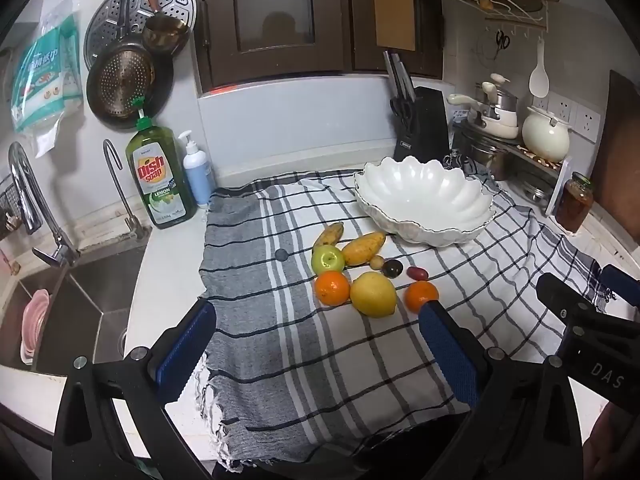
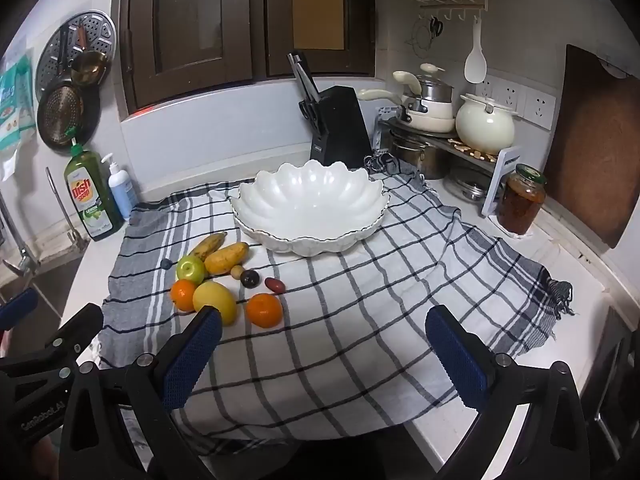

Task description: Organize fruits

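Left wrist view: your left gripper (image 1: 316,344) hovers low over the checked cloth (image 1: 320,360), jaws spread wide, holding nothing; its blue textured pads (image 1: 450,354) frame the fruit cluster. A lemon (image 1: 373,294) sits between two oranges (image 1: 332,288), with a green apple (image 1: 328,260), a banana (image 1: 329,234) and a mango (image 1: 364,248) behind. The scalloped white bowl (image 1: 424,200) stands beyond, glossy.

Right wrist view: your right gripper (image 2: 324,360) is level above the cloth's near edge, jaws wide apart, nothing held. The fruit lies ahead to the left, the bowl (image 2: 310,208) straight ahead.
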{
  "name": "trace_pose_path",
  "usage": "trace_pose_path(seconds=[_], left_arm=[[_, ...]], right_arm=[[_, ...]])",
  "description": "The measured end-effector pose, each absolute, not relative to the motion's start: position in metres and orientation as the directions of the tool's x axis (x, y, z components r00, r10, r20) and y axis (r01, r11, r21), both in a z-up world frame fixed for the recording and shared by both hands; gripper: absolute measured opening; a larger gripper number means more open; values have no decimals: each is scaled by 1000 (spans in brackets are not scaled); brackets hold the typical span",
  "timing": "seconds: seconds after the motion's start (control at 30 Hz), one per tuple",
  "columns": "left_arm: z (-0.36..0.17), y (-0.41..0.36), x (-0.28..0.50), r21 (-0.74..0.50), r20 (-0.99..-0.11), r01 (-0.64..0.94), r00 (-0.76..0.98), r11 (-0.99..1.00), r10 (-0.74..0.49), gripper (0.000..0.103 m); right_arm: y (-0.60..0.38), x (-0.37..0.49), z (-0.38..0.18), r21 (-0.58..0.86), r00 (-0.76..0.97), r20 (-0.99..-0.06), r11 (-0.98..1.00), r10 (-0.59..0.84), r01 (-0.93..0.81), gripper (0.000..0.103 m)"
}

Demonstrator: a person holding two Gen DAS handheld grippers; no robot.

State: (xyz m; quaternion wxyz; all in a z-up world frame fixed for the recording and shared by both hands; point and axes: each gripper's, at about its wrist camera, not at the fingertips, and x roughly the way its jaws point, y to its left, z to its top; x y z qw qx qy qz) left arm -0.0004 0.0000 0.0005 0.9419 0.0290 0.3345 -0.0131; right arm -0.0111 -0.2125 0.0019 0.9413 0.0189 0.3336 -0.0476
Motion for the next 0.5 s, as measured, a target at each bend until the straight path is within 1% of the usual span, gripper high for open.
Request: trace_pose_path(seconds=[0.07, 0.1, 0.17, 0.5], left_arm=[[0, 2, 2, 28, -652, 47, 758, 998, -17, 103], [0, 0, 1, 47, -636, 46, 772, 998, -6, 103], [1, 0, 0, 43, -633, 51, 774, 998, -12, 103], [-1, -2, 2, 37, -636, 53, 771, 998, -17, 103]], right_arm=[[-212, -11, 2, 0, 774, -628, 995, -79, 102, 103], [-212, -11, 2, -1, 774, -628, 995, -80, 102, 103], [-212, -12, 3, 0, 774, -628, 995, -79, 101, 103], [-213, -12, 4, 2, 774, -629, 995, -79, 102, 103]])
